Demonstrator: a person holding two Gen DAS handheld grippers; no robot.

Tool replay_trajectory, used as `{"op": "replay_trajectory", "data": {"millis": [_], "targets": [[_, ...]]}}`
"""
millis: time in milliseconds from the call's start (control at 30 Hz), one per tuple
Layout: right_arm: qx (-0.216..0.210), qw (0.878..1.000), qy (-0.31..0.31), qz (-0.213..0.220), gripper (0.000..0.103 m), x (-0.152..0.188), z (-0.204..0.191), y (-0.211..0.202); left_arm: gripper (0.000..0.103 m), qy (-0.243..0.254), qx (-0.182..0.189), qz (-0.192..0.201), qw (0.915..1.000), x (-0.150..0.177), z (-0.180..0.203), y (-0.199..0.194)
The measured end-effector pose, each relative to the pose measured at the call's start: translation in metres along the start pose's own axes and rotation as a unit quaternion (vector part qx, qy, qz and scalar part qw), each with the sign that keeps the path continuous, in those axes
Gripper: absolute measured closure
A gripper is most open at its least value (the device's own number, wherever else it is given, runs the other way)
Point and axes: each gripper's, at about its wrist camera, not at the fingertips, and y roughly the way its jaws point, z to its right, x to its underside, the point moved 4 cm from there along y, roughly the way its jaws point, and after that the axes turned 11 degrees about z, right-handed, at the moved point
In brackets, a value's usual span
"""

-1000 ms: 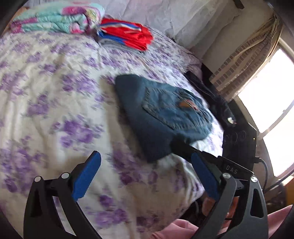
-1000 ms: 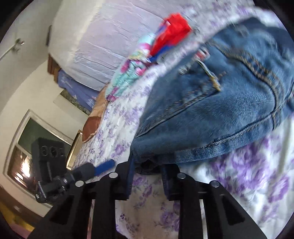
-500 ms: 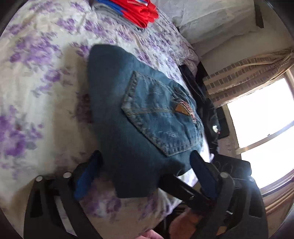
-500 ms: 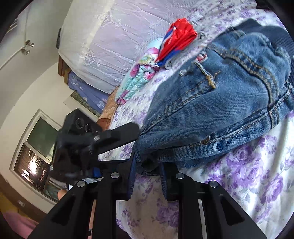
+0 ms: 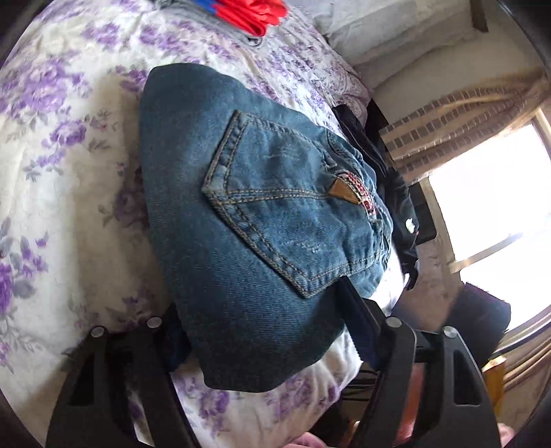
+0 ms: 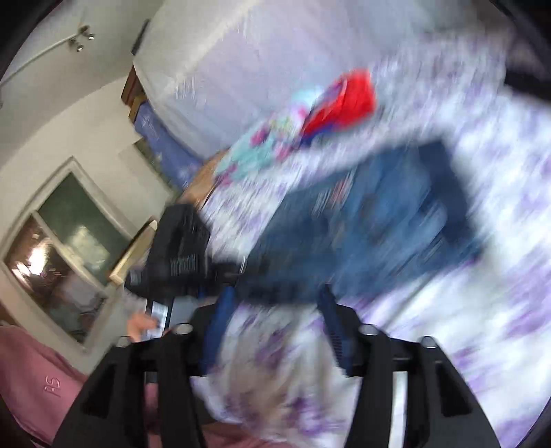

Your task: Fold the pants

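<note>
Folded blue denim pants (image 5: 248, 220) lie on the white bedspread with purple flower print (image 5: 58, 144), near the bed's right-hand edge, back pocket with tan leather patch facing up. In the left wrist view they fill the frame centre.

Left gripper (image 5: 265, 327): black jaws spread wide, one on each side of the near end of the denim bundle. The blue-padded fingers (image 5: 358, 327) sit along the bundle's flanks; the left finger is mostly hidden under the fabric edge. Jaws are apart, straddling the pants, not clamped; contact with the cloth on the right pad can't be confirmed.

Right gripper (image 6: 275, 324): view is heavily motion-blurred. Jaws are parted, blue pads visible, nothing between them except bedspread behind. The pants (image 6: 372, 227) sit just beyond the fingertips, released. The left gripper body (image 6: 179, 248) shows as a dark shape at the bundle's left end in this view.

Elsewhere on the bed: a folded red garment with blue trim (image 5: 255, 13) at the far end, and beside it in the right view a folded turquoise and pink floral cloth (image 6: 265, 148). Dark clothing (image 5: 389, 179) lies along the bed's edge just past the pants, towards the bright window with striped beige curtain (image 5: 475, 113).
</note>
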Motion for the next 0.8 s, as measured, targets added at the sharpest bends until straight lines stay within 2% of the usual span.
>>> {"op": "replay_trajectory", "data": {"millis": [67,167,267,333,433,533,567,667,733,800], "targets": [[0.041,0.997,-0.028,0.055,0.027,-0.03,0.007,-0.018,0.031,0.009,-0.001,0.008,0.9999,0.001,0.0,0.0],[0.112,0.989,-0.058,0.079,0.025,-0.071,0.031,-0.011,0.031,0.013,-0.001,0.014,0.9998,0.002,0.001,-0.001],[0.15,0.987,-0.044,0.034,0.025,-0.095,0.073,0.024,0.031,0.02,-0.006,0.017,0.9996,0.003,0.002,-0.003],[0.161,0.986,-0.026,-0.02,0.025,-0.097,0.101,0.048,0.031,0.019,-0.007,0.017,0.9996,0.003,0.002,-0.003],[0.146,0.983,0.028,-0.11,0.025,-0.082,0.139,0.079,0.03,0.021,-0.01,0.019,0.9996,0.003,0.003,-0.002],[0.088,0.983,0.082,-0.141,0.025,-0.075,0.154,0.083,0.03,0.02,-0.013,0.02,0.9995,0.003,0.003,-0.002],[0.061,0.978,0.119,-0.159,0.025,-0.072,0.162,0.087,0.03,0.02,-0.014,0.02,0.9995,0.002,0.003,-0.002],[0.014,0.968,0.179,-0.175,0.024,-0.06,0.174,0.087,0.03,0.022,-0.019,0.022,0.9993,0.003,0.004,-0.002],[-0.005,0.969,0.173,-0.174,0.024,-0.058,0.173,0.084,0.03,0.025,-0.021,0.021,0.9992,0.003,0.004,-0.003],[-0.005,0.97,0.175,-0.17,0.024,-0.058,0.171,0.083,0.03,0.027,-0.023,0.021,0.9992,0.004,0.004,-0.003]]}}
